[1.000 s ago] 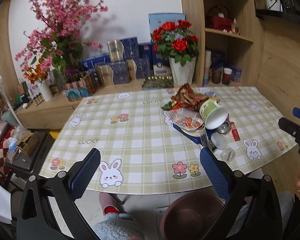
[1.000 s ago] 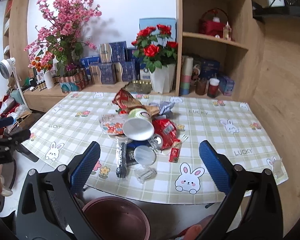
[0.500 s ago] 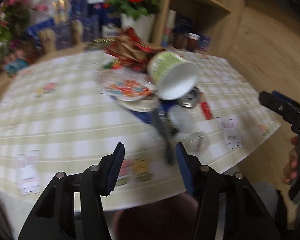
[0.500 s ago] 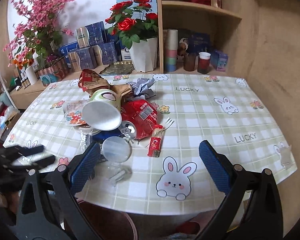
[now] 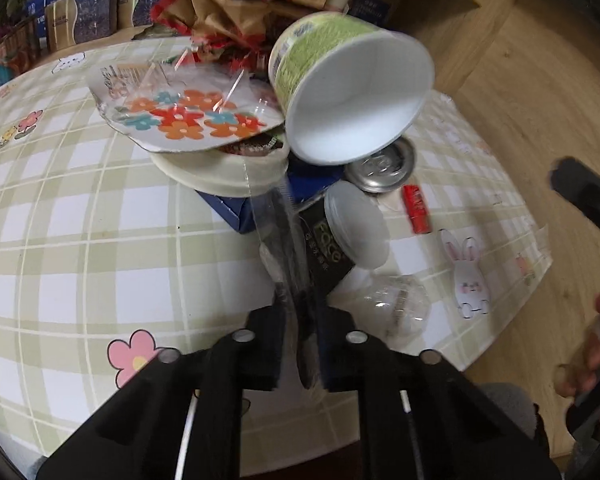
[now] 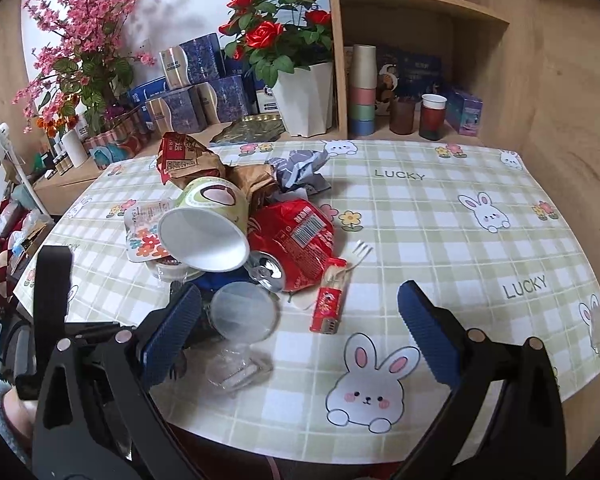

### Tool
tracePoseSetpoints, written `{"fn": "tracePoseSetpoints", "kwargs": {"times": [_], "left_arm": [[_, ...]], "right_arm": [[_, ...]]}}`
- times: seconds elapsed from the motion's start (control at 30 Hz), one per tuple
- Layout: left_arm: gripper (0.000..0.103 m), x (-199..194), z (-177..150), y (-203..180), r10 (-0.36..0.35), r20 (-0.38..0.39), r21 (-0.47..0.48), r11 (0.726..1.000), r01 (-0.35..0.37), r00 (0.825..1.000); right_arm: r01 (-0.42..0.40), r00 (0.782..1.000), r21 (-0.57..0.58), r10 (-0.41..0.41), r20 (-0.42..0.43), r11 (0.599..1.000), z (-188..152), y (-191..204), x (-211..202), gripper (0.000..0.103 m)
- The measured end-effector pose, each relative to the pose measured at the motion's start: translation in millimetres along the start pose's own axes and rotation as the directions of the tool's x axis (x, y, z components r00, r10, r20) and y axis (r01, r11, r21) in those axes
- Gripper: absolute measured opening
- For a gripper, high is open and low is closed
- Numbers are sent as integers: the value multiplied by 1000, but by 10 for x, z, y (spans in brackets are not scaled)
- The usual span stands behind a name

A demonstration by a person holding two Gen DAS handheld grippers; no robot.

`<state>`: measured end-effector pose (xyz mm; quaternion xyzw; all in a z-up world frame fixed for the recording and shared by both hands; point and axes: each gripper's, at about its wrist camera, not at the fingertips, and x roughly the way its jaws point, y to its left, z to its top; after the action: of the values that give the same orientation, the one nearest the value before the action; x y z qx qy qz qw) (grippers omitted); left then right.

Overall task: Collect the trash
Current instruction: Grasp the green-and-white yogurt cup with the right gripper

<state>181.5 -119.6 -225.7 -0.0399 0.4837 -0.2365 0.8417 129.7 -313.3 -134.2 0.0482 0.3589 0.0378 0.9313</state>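
A clear plastic packet with dark cutlery inside (image 5: pixel 288 256) lies at the near edge of the trash pile, its lower end pinched between the jaws of the left tool (image 5: pixel 300 348), which have just closed on it. Beyond the tool a paper bowl (image 5: pixel 352 92) lies tipped (mouth toward the camera). The right tool (image 6: pixel 300 332) hangs wide open and empty over the checked surface (image 6: pixel 440 240), a red lighter (image 6: pixel 327 306) just ahead.
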Motion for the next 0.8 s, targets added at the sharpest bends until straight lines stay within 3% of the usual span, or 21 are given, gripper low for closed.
{"fn": "tracePoseSetpoints", "kwargs": {"times": [0.17, 0.33, 0.6, 0.7, 0.8], "left_arm": [[3, -268, -48, 127, 7, 51, -18, 1000, -6, 999], [3, -568, -59, 294, 22, 113, -33, 999, -18, 993], [3, -872, -104, 521, 64, 183, -68, 996, -52, 981], [3, -931, -152, 608, 76, 189, -81, 995, -62, 979], [3, -965, -183, 665, 76, 198, -95, 994, -58, 977]], "right_arm": [[-48, 999, -36, 48, -2, 998, 95, 192, 150, 97], [-127, 992, -83, 124, -30, 988, 401, 480, 359, 97], [-163, 964, -105, 136, -227, 981, 995, 682, 1015, 96], [-168, 931, -66, 136, -339, 984, 1014, 674, 1299, 86], [-169, 882, -39, 134, -451, 985, 934, 690, 1491, 80]]}}
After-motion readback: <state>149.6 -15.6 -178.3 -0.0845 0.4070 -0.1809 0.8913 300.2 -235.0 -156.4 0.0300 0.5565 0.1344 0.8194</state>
